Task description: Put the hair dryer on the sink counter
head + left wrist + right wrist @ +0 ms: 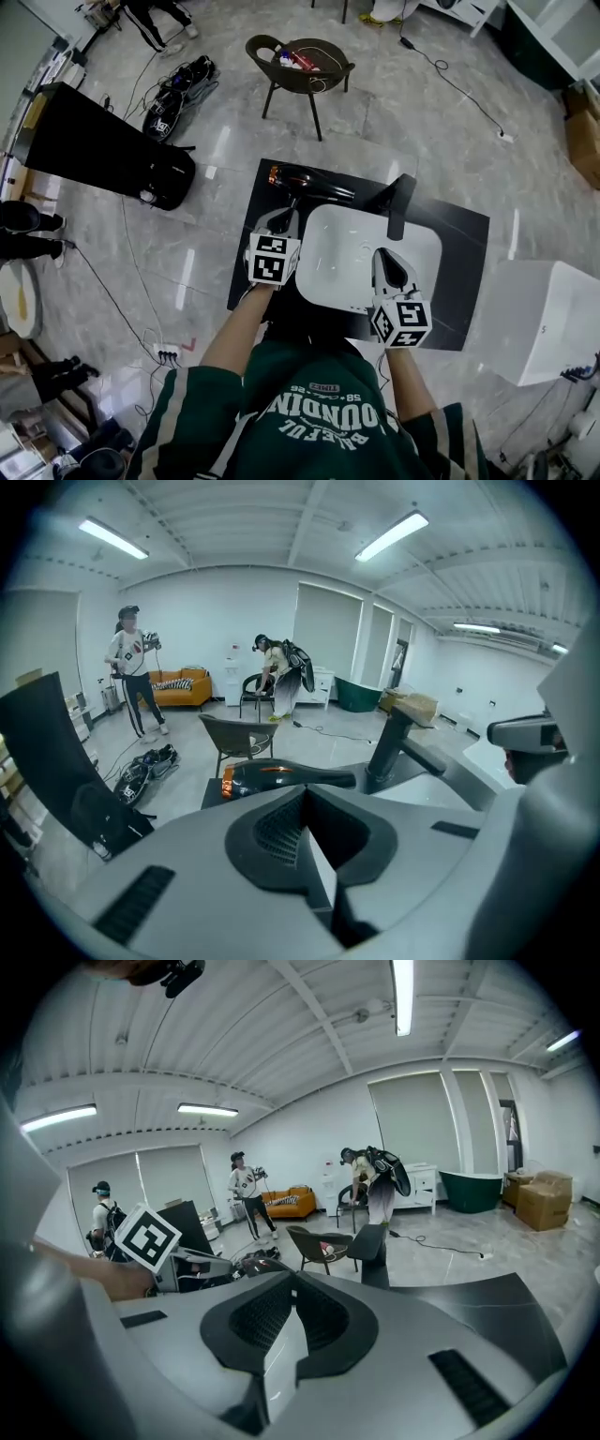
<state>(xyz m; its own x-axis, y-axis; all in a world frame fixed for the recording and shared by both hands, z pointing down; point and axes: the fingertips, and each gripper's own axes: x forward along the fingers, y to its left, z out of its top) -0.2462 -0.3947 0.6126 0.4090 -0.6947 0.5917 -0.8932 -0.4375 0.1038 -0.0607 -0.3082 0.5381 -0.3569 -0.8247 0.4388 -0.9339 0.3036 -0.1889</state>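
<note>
The black hair dryer (309, 185) with an orange ring lies on the far left corner of the black sink counter (459, 244). In the left gripper view the hair dryer (281, 776) lies straight ahead, a short way off. My left gripper (281, 217) points at it from the near side, jaws shut with nothing between them (305, 803). My right gripper (385, 256) hovers over the white basin (347, 281), jaws together and empty (292, 1290). The black faucet (398, 202) stands behind the basin.
A dark chair (300, 61) holding small items stands beyond the counter. A black bag (169, 173) and a black panel (84, 131) are on the floor to the left, a white box (544, 319) to the right. Cables cross the floor. People stand farther back (131, 667).
</note>
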